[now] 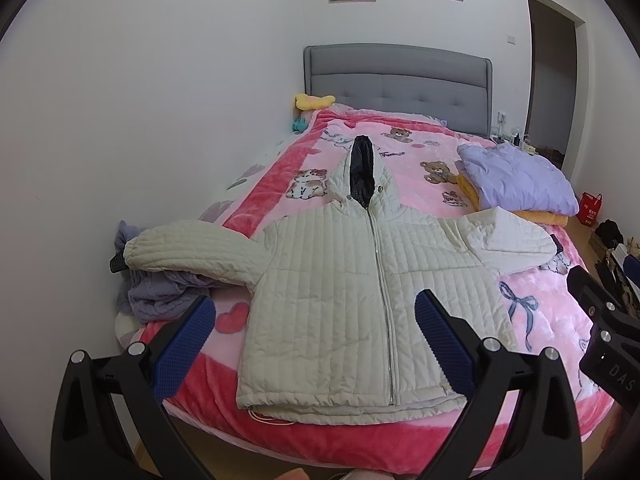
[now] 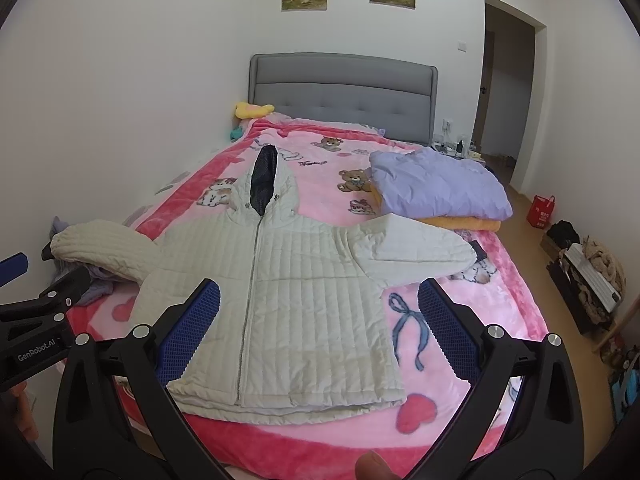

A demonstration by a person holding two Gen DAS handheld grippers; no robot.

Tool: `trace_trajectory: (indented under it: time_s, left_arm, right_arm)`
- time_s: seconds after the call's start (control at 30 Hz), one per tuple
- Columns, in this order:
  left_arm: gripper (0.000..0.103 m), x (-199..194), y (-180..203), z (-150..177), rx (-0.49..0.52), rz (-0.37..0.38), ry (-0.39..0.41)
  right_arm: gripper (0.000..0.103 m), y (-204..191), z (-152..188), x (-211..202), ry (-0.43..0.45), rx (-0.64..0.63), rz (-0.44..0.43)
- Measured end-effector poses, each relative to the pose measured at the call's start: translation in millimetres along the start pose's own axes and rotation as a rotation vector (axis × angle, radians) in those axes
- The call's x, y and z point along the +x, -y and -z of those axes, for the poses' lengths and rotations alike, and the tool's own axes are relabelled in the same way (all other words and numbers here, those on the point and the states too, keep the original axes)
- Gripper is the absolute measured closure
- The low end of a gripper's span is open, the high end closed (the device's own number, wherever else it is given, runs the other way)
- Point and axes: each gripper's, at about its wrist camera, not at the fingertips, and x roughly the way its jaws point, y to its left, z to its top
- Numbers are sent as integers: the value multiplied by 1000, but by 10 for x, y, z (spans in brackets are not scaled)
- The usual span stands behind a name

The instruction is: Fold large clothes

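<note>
A cream quilted hooded jacket [image 1: 328, 280] lies flat and zipped, front up, on the pink bed [image 1: 552, 320], hood toward the headboard, both sleeves spread out. It also shows in the right wrist view [image 2: 304, 292]. My left gripper [image 1: 316, 320] is open and empty, held above the jacket's hem. My right gripper [image 2: 320, 312] is open and empty, above the jacket's lower right part. The left sleeve [image 1: 188, 252] rests on a grey knit garment [image 1: 160, 296].
A stack of folded clothes, lilac on orange [image 2: 440, 188], lies on the bed's right side. A grey headboard [image 2: 344, 92] stands at the back. A white wall runs along the left. Bags and clutter [image 2: 588, 276] sit on the floor at right, beside a doorway.
</note>
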Motion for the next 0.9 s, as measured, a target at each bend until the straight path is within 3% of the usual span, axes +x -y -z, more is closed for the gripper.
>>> trace_trajectory:
  time_s: [0.3,0.57,0.73,0.9]
  left_arm:
    - [5,126,-1,-30,17,-8,-22]
    - [5,338,81,-242,-9,-45,-9]
    - [5,379,70,-554,-19,35,-79]
    - [5,333,97,-885,17,-2,-97]
  right_arm:
    - [8,32,24,98,-11,4,-3]
    - [8,84,-140,313,37,11,-23]
    - [8,42,-452,368,-5,-56,-86]
    - [8,27,-960,296,-35,-92,-85]
